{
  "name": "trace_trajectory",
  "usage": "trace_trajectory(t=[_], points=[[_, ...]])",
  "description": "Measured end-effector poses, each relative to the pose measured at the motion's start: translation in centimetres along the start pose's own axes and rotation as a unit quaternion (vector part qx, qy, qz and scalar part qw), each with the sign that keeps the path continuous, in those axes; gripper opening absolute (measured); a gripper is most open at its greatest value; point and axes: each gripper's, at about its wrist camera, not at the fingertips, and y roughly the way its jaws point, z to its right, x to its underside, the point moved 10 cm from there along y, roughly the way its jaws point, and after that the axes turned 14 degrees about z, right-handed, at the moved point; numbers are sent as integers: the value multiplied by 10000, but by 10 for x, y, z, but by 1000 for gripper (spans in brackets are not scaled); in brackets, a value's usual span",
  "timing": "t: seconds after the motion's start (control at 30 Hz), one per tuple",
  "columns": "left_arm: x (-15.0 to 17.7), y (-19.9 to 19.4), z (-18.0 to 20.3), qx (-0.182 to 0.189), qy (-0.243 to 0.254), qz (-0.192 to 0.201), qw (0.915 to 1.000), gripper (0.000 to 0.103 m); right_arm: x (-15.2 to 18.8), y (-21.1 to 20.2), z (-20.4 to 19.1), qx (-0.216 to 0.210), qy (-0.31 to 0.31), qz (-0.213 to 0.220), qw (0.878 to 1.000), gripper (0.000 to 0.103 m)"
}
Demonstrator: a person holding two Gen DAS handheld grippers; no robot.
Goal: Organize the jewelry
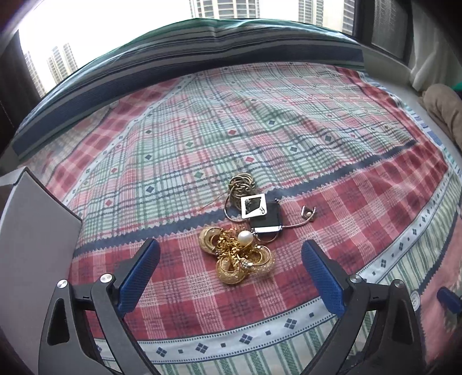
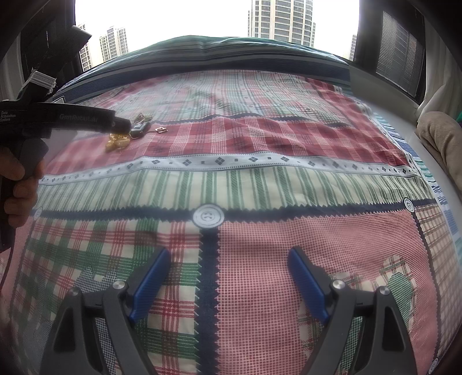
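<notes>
Jewelry pile [image 1: 236, 253] beneath one open left claw [image 1: 231, 271].

The quilt [image 1: 260, 138] lies bare all round the jewelry pile [image 1: 239, 253], so it can be reached from the far side and the right. A grey box [image 1: 37, 259] stands close on its left. The right gripper [image 2: 228, 282] hovers over bare cloth, well apart from the pile.

Blown-out daylight from the window [image 1: 121, 26]; fisheye-bent, dark edges.

Black gripper frames, blue textured fingers [image 1: 138, 277], silver screws, white lettering
</notes>
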Motion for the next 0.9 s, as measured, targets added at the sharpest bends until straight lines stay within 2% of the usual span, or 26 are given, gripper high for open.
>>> trace_trajectory(t=[0.07,0.13,0.17,0.2,0.3,0.47,0.63,0.7,0.73,0.8,0.87,0.9], points=[[9,5,-5,114,-178,-103,9997,75,0,0,0,-1,2,0,10000,86],[12,1,-13,167,-369,-5,9992,60,0,0,0,-1,1,0,10000,86],[13,-2,-15,151,-336,50,9993,38,0,0,0,-2,1,0,10000,86],[15,-6,-19,131,-291,79,9995,30,0,0,0,-2,1,0,10000,86],[21,-23,-30,246,-380,225,9987,22,0,0,0,-2,1,0,10000,86],[50,-73,-46,433,-482,242,9976,22,0,0,0,-3,2,-1,10000,86],[94,-130,-57,599,-525,89,9968,22,0,0,0,-3,2,-1,10000,86],[106,-143,-58,657,-504,21,9966,25,0,0,0,-3,-3,0,10000,86],[112,-150,-57,679,-495,-16,9965,30,0,0,0,-3,-4,-1,10000,86],[119,-158,-55,660,-424,7,9969,69,0,0,0,-5,-6,0,10000,86],[122,-162,-54,544,-283,171,9980,82,0,0,0,-5,-6,0,10000,86],[123,-162,-53,479,-226,206,9984,84,0,0,0,-5,-5,0,10000,86]])
